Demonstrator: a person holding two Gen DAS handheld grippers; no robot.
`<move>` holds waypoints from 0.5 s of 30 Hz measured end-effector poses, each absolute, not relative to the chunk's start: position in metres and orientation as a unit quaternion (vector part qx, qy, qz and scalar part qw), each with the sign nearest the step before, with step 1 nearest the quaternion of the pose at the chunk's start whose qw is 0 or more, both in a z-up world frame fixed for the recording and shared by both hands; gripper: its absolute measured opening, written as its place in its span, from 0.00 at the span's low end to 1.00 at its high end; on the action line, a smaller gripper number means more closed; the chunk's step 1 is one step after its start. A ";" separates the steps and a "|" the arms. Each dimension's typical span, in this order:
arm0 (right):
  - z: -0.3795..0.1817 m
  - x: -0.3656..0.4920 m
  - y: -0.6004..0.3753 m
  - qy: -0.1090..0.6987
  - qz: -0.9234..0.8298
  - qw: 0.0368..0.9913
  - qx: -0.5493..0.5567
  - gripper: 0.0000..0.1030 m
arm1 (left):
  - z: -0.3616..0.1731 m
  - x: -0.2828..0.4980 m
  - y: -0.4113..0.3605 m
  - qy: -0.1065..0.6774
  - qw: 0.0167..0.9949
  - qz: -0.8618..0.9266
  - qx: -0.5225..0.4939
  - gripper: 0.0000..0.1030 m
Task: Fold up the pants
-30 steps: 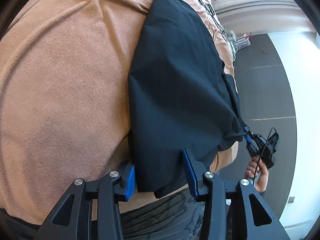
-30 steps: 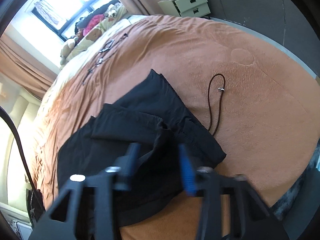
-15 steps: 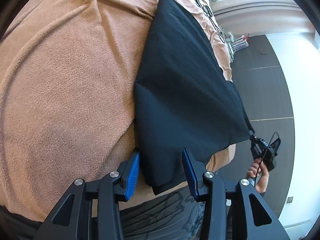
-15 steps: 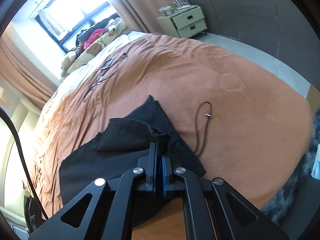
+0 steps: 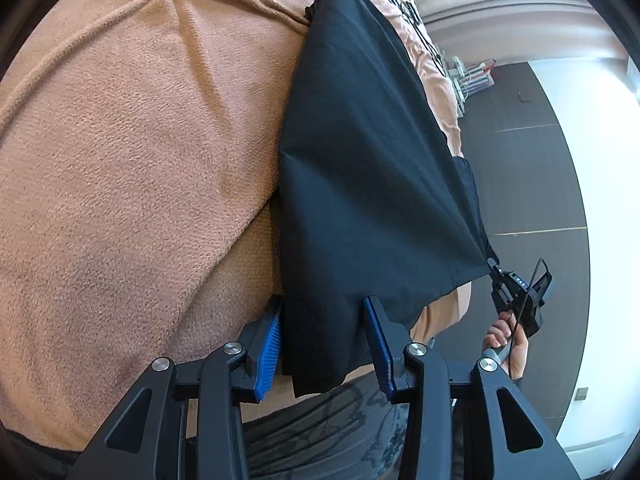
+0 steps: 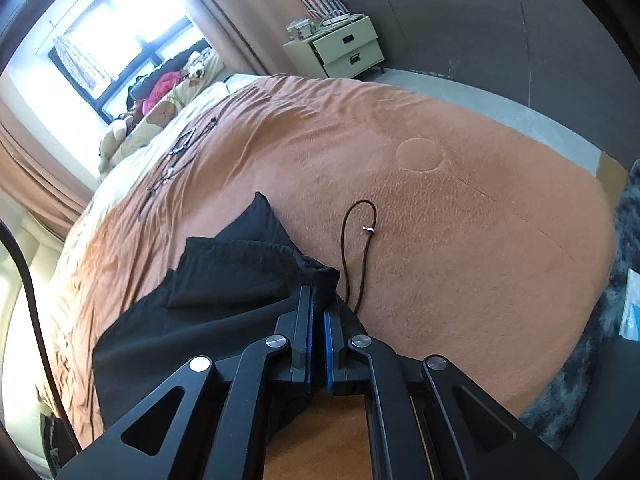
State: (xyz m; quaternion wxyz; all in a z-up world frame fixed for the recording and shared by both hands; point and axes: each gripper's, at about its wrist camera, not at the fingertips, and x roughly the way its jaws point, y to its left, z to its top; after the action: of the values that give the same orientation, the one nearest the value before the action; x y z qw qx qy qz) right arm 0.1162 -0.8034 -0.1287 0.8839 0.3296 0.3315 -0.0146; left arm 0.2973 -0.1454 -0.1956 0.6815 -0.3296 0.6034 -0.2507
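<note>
Black pants (image 5: 360,160) lie on a bed under an orange-brown blanket (image 5: 140,160). My left gripper (image 5: 324,336) straddles their near hem. Its jaws are closing with the cloth between the blue pads, and the pads do not visibly squeeze it. In the left wrist view my right gripper (image 5: 495,269), held by a person's hand (image 5: 508,340), pulls the far corner taut off the bed's edge. From the right wrist the same gripper (image 6: 316,300) is shut on a bunched fold of the pants (image 6: 220,280).
A dark cord loop (image 6: 352,248) lies on the blanket (image 6: 460,220) just right of the pants. A pale nightstand (image 6: 344,46) stands by the far wall, and soft toys (image 6: 116,136) sit under the window. A grey rug (image 6: 600,360) borders the bed.
My right gripper went from open around the bunched cloth to shut on it and drew it back. The pants now stretch taut. My left jaws narrowed a little.
</note>
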 end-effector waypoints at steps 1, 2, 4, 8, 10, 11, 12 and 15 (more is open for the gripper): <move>-0.132 0.119 -0.800 0.349 -0.010 0.880 0.322 0.01 | -0.196 0.297 -0.146 0.604 0.684 -0.248 -0.324 0.18; -0.135 0.121 -0.800 0.356 -0.009 0.878 0.319 0.01 | -0.197 0.298 -0.147 0.605 0.687 -0.245 -0.321 0.11; -0.136 0.118 -0.801 0.362 -0.007 0.875 0.321 0.02 | -0.196 0.297 -0.147 0.600 0.687 -0.247 -0.327 0.06; -0.122 0.111 -0.807 0.352 -0.034 0.884 0.307 0.17 | -0.188 0.299 -0.141 0.592 0.694 -0.249 -0.324 0.05; -0.109 0.107 -0.806 0.333 -0.039 0.894 0.298 0.25 | -0.186 0.298 -0.136 0.589 0.694 -0.250 -0.329 0.05; -0.103 0.106 -0.803 0.326 -0.041 0.899 0.290 0.25 | -0.185 0.298 -0.135 0.588 0.697 -0.249 -0.328 0.05; -0.093 0.106 -0.801 0.320 -0.043 0.905 0.276 0.25 | -0.184 0.298 -0.134 0.587 0.698 -0.248 -0.327 0.05; -0.078 0.111 -0.790 0.312 -0.025 0.915 0.255 0.25 | -0.183 0.297 -0.134 0.586 0.700 -0.252 -0.321 0.05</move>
State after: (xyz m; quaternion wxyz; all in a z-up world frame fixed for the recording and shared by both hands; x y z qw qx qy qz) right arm 0.1111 -0.7901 -0.0776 0.9148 0.2546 0.3124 -0.0254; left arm 0.2968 -0.1343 -0.1828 0.6995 -0.3212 0.5864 -0.2522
